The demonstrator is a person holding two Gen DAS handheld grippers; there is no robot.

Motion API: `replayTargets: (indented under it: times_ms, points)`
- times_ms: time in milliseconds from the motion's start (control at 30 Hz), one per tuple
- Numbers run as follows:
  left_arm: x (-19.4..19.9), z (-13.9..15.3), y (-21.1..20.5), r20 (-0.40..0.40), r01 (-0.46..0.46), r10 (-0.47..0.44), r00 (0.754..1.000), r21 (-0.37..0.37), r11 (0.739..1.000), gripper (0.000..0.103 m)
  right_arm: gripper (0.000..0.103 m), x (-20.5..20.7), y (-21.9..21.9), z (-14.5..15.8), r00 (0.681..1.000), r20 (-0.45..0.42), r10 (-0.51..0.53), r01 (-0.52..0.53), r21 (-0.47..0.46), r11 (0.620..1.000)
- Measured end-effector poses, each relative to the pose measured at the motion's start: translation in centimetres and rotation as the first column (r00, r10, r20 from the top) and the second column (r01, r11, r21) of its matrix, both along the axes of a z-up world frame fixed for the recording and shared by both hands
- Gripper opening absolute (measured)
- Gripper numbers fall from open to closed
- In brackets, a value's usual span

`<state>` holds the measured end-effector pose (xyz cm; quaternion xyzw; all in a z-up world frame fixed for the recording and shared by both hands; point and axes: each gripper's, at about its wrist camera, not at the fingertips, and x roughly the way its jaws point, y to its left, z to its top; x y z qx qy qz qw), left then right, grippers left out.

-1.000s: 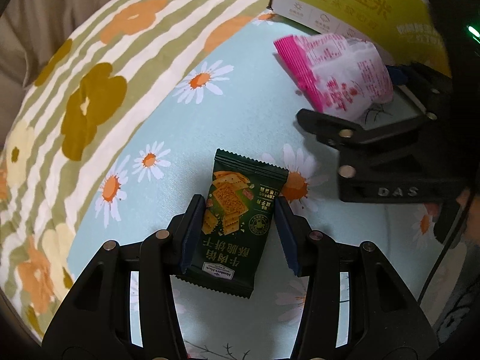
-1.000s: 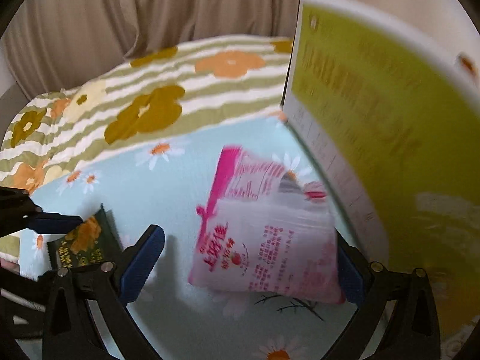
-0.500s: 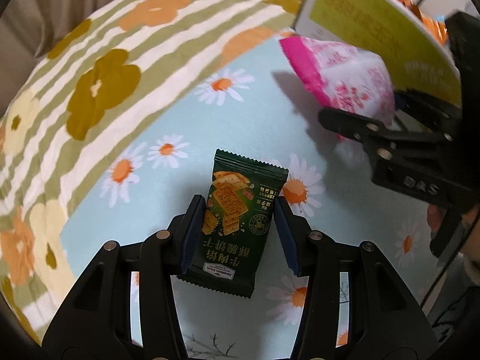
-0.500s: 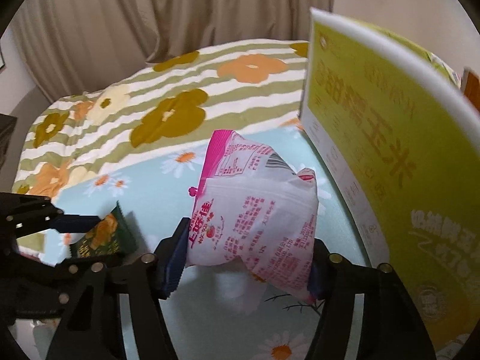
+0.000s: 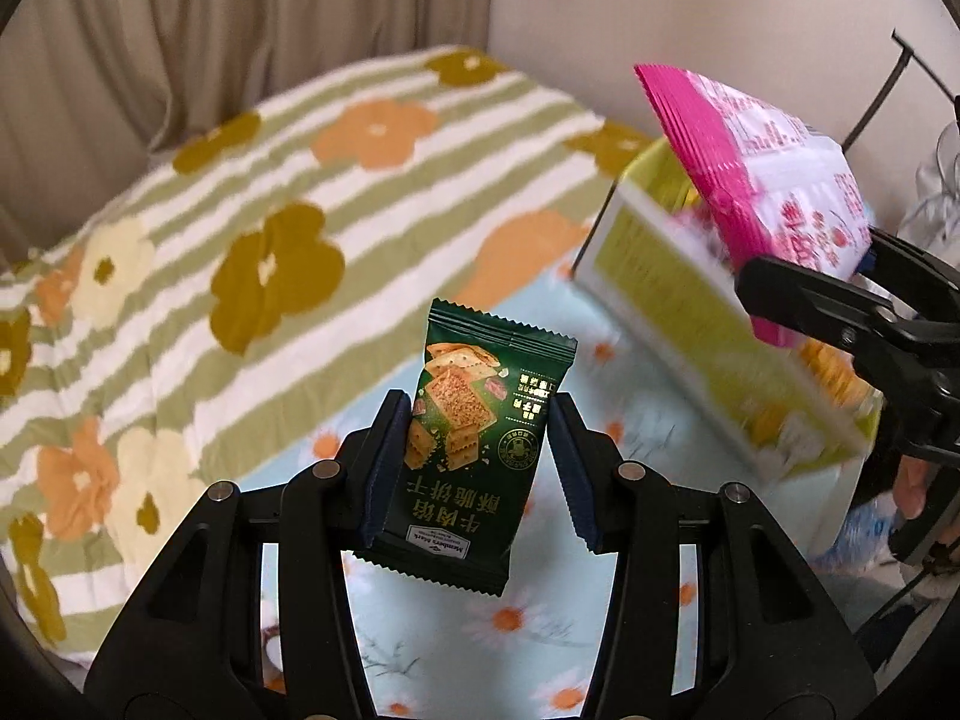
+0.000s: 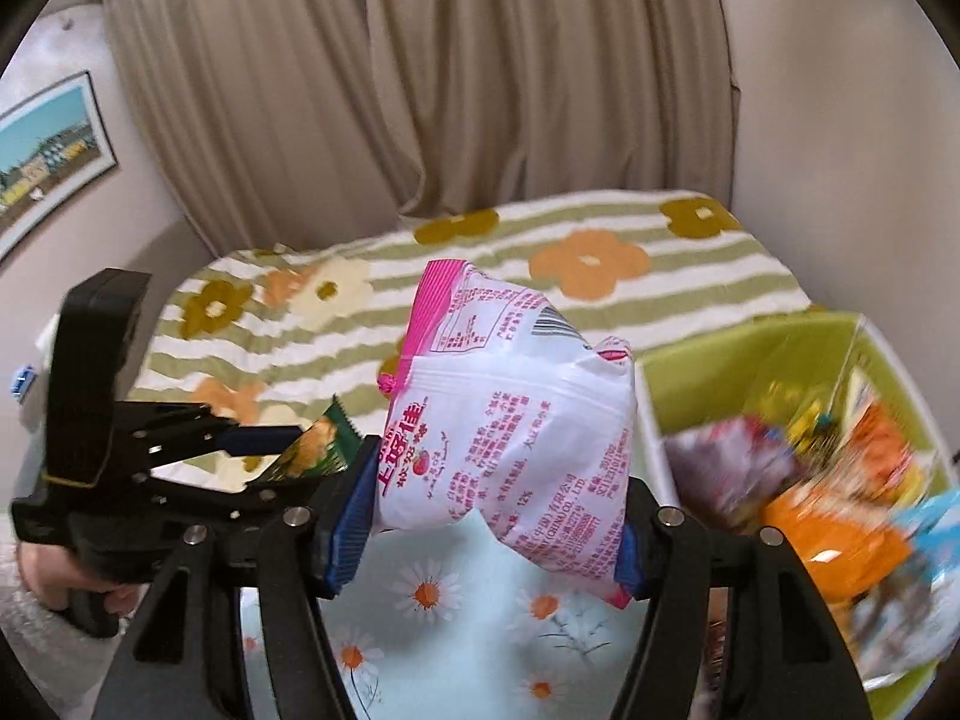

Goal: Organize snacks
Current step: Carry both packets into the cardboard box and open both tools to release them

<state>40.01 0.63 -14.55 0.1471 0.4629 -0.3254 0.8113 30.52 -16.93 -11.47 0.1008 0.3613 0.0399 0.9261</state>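
Note:
My left gripper (image 5: 478,420) is shut on a dark green cracker packet (image 5: 474,438) and holds it upright in the air above the bed. In the right wrist view the same packet (image 6: 318,450) and the left gripper (image 6: 258,438) appear at the left. A pink-and-white snack bag (image 6: 510,432) hangs pinched between the blue pads of my right gripper (image 6: 489,531), which is shut on it. Seen from the left wrist, that bag (image 5: 762,180) is high at the right, above the yellow-green box (image 5: 660,276).
The open yellow-green box (image 6: 750,330) at the right holds several colourful snack packs (image 6: 828,510). Below lie a light blue daisy cloth (image 5: 510,630) and a green-striped flowered bedspread (image 5: 240,240). A beige curtain (image 6: 420,90) and wall stand behind. A hand (image 6: 36,570) grips the left tool.
The right gripper closed on the pink bag. Both grippers then rose off the daisy cloth with their packets, and the box's inside has come into view.

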Motion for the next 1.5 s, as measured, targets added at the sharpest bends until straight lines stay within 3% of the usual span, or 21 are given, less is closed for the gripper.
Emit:
replayTargets:
  times_ms: [267,500,667,800,833,867,900,933,1033,1367,1467,1500]
  points:
    - [-3.3,5.0,-9.3,0.019,-0.066,0.068,0.998,-0.085,0.994,0.044,0.060,-2.4,-9.0,4.1,0.998,0.012,0.067,-0.067,-0.049,0.997]
    - [-5.9,3.6,-18.6,-0.024,-0.139,0.137,0.990,-0.096,0.986,0.044,0.060,-3.5,-19.2,3.5,0.998,-0.023,0.059,-0.060,-0.027,0.998]
    - [-7.1,1.5,-22.3,-0.109,-0.259,0.248,0.963,-0.094,0.961,0.044,0.060,-3.5,-23.2,2.7,0.994,-0.059,0.093,-0.094,-0.015,0.995]
    - [-7.9,0.9,-23.3,-0.114,-0.320,0.310,0.944,-0.082,0.944,0.045,0.060,-3.7,-24.9,2.5,0.991,-0.061,0.122,-0.122,0.006,0.992]
    - [-8.1,0.8,-23.5,-0.109,-0.330,0.321,0.941,-0.082,0.940,0.050,0.060,-3.5,-25.1,2.4,0.989,-0.061,0.132,-0.131,0.017,0.991]
    - [-8.3,0.8,-23.6,-0.106,-0.341,0.332,0.937,-0.077,0.937,0.059,0.060,-3.5,-25.3,2.4,0.988,-0.061,0.140,-0.138,0.024,0.990]
    - [-8.3,0.7,-23.6,-0.103,-0.349,0.341,0.934,-0.068,0.935,0.084,0.060,-3.4,-25.3,2.3,0.987,-0.061,0.149,-0.147,0.026,0.989]
    - [-8.5,0.8,-23.6,-0.091,-0.359,0.352,0.931,-0.062,0.931,0.098,0.060,-3.3,-25.2,2.2,0.985,-0.060,0.159,-0.158,0.027,0.987]
    - [-9.4,1.2,-23.0,-0.068,-0.377,0.372,0.926,-0.074,0.923,0.099,0.060,-3.0,-24.7,1.9,0.980,-0.061,0.188,-0.186,0.038,0.982]
    - [-11.3,0.5,-19.6,-0.090,-0.500,0.495,0.864,-0.054,0.864,0.099,0.063,0.2,-21.9,-0.1,0.938,-0.142,0.317,-0.318,0.015,0.948]
    - [-11.8,0.6,-19.0,-0.077,-0.519,0.515,0.854,-0.045,0.853,0.099,0.074,1.6,-20.8,-1.0,0.934,-0.158,0.319,-0.328,-0.032,0.944]
    - [-12.0,0.7,-18.8,-0.070,-0.523,0.519,0.852,-0.041,0.852,0.099,0.086,2.0,-20.7,-1.2,0.936,-0.169,0.310,-0.322,-0.047,0.946]
